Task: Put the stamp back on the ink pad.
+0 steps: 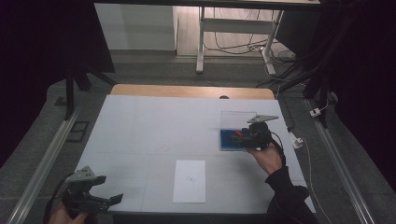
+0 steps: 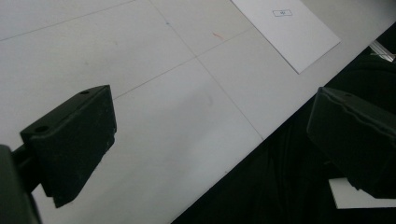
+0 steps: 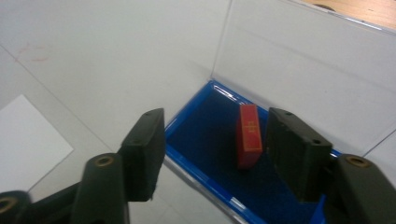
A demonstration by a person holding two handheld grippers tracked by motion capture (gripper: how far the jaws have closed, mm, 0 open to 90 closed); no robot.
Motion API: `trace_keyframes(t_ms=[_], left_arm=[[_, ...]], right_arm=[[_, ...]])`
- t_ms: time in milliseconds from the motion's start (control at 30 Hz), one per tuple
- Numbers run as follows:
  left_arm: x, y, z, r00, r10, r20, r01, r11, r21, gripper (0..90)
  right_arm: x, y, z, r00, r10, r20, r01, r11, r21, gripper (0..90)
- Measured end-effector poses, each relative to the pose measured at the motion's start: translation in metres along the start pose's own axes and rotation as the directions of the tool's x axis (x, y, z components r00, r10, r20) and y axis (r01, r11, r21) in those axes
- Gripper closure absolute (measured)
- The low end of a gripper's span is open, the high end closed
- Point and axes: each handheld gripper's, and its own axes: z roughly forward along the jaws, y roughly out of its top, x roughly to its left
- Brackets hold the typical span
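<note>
Red block, gold marking, blue box

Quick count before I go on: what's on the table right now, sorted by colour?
Red: 1, the small block standing in the box
Blue: 1, the box with its clear lid raised
White: 1, the sheet of paper near the front edge
Total: 3
</note>
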Motion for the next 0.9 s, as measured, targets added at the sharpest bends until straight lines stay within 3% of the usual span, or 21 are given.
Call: trace_keyframes(t_ms=[267,533,633,900], left_arm=[[0.000,0.000,0.000,1.0000,0.000,0.000,0.000,1.0000,0.000,1.9],[0.000,0.000,0.000,1.0000,-0.002,0.000,0.002,1.0000,-0.003,1.9],[0.000,0.000,0.000,1.0000,-0.003,0.000,0.003,1.0000,-0.003,1.9],[0.000,0.000,0.000,1.0000,-0.003,0.000,0.003,1.0000,-0.004,1.9]], right_arm=[[0.014,-0.001,-0.008,0.9996,-0.012,-0.026,0.012,1.000,-0.005,23.9],[0.023,-0.007,-0.012,0.9985,0.020,-0.050,-0.021,1.000,-0.014,13.9],[0.027,-0.009,-0.014,0.9973,0.032,-0.067,-0.032,0.999,-0.005,5.5],[0.035,-0.014,-0.026,0.9955,0.018,-0.093,-0.018,1.000,-0.003,3.1]])
